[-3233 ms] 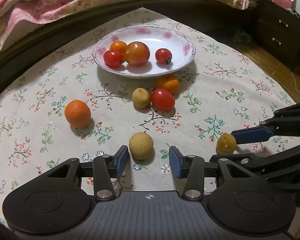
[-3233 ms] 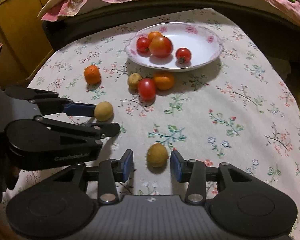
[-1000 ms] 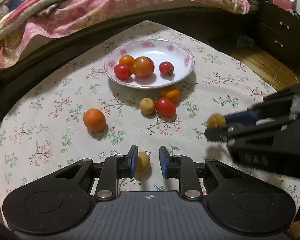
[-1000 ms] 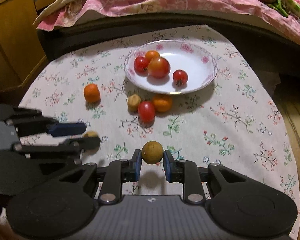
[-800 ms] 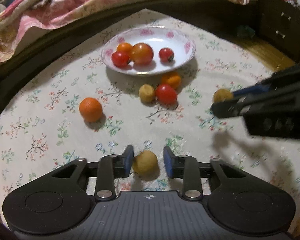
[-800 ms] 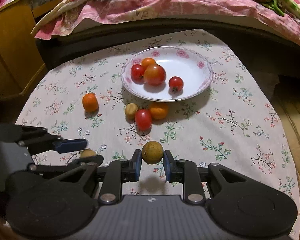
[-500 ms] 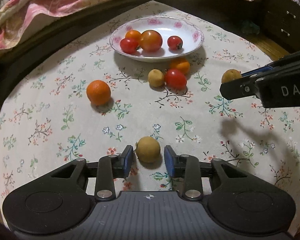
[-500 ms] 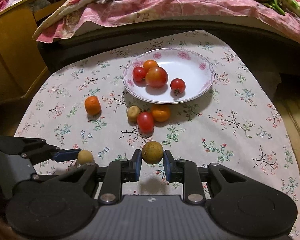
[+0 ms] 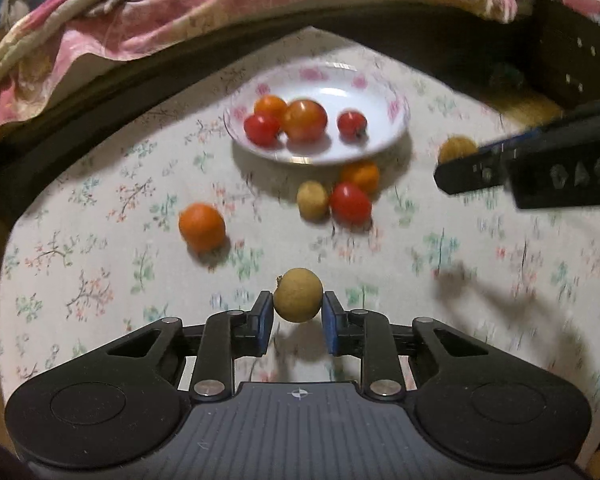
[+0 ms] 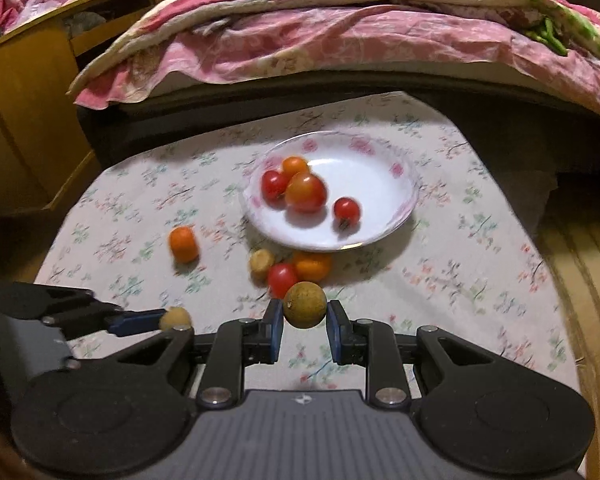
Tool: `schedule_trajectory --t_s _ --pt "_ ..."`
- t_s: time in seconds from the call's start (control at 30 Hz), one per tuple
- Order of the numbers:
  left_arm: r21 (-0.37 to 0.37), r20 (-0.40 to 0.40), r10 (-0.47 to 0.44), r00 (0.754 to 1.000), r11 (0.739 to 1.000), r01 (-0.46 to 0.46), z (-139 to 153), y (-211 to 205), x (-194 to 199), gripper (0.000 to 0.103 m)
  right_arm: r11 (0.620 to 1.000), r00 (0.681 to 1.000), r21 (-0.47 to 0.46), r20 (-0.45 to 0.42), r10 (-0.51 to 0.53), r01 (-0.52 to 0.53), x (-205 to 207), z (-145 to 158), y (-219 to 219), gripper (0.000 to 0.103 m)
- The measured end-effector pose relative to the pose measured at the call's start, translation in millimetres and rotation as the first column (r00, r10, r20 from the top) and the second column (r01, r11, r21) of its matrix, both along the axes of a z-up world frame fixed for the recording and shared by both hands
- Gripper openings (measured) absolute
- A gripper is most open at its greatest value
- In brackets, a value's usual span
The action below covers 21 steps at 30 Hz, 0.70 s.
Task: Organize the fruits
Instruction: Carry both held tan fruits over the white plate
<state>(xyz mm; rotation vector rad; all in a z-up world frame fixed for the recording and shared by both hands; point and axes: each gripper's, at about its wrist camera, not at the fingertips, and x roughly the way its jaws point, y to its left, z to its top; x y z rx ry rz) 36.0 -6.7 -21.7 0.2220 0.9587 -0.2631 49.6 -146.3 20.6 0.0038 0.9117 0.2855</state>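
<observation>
Both grippers carry a longan toward the plate

The left gripper (image 9: 297, 318) is closed on a longan (image 9: 298, 294) lifted above the cloth (image 9: 100, 248), and the right gripper (image 10: 305, 326) pinches a second longan (image 10: 305, 305). Keep both grips gentle, pass over the loose orange (image 9: 201, 227) and tomato (image 9: 350, 209), and lower into the plate's (image 9: 396, 120) bare right side before releasing, so nothing rolls.

Both wrist cameras are looking forward and down across the table toward the shared plate (image 9: 396, 120) (image 10: 404, 208).
</observation>
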Motion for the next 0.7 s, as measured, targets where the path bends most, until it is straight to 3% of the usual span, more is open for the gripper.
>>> schedule_trajectory --t_s 0.2,0.7 --pt "-0.041 0.036 0.010 0.999 0.999 -0.009 11 -3 34 0.033 1.000 1.000 -0.027 -0.016 -0.008 0.008 34 -8 0 0.027" --pt "-0.033 0.058 0.006 0.998 0.999 -0.004 4 -17 90 0.034 0.999 0.999 -0.053 -0.043 0.007 -0.009 100 -29 6 0.027"
